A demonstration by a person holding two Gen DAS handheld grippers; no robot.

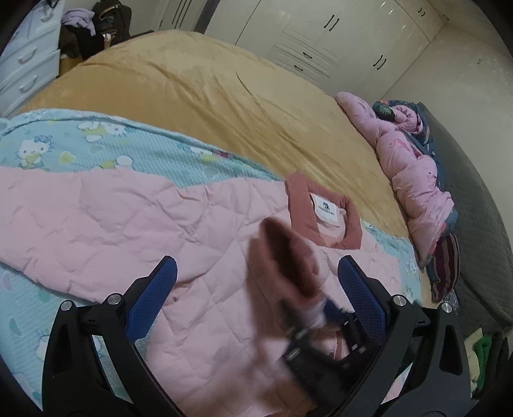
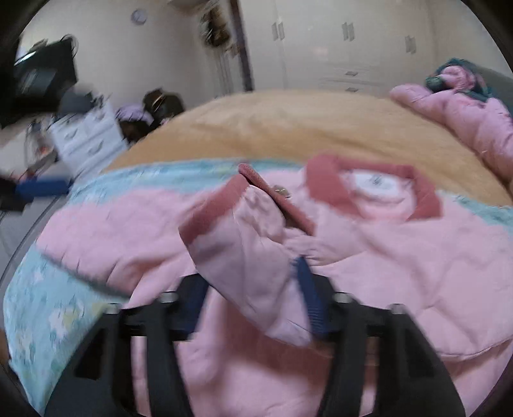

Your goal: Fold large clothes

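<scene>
A pink quilted jacket [image 1: 128, 218] lies spread on a blue cartoon-print blanket [image 1: 80, 141], its dusty-red collar [image 1: 323, 211] with a white label towards the far side. My left gripper [image 1: 261, 285] hovers open and wide above the jacket's body, with nothing pressed between its blue pads [image 1: 160, 288]. One sleeve [image 2: 243, 256] with a dusty-red cuff [image 2: 205, 221] is folded in over the jacket. It lies loosely between the fingers of my right gripper [image 2: 251, 295], which stands open. In the left wrist view the right gripper [image 1: 317, 320] is a dark blur under the raised cuff [image 1: 279, 253].
The blanket lies on a bed with a tan cover [image 1: 208, 106]. A pink duvet bundle [image 1: 413, 179] and dark printed cloth sit along the bed's right edge by a grey padded panel [image 1: 474, 224]. White drawers [image 1: 29, 64], a clothes pile [image 1: 93, 29] and wardrobes [image 1: 320, 38] stand beyond.
</scene>
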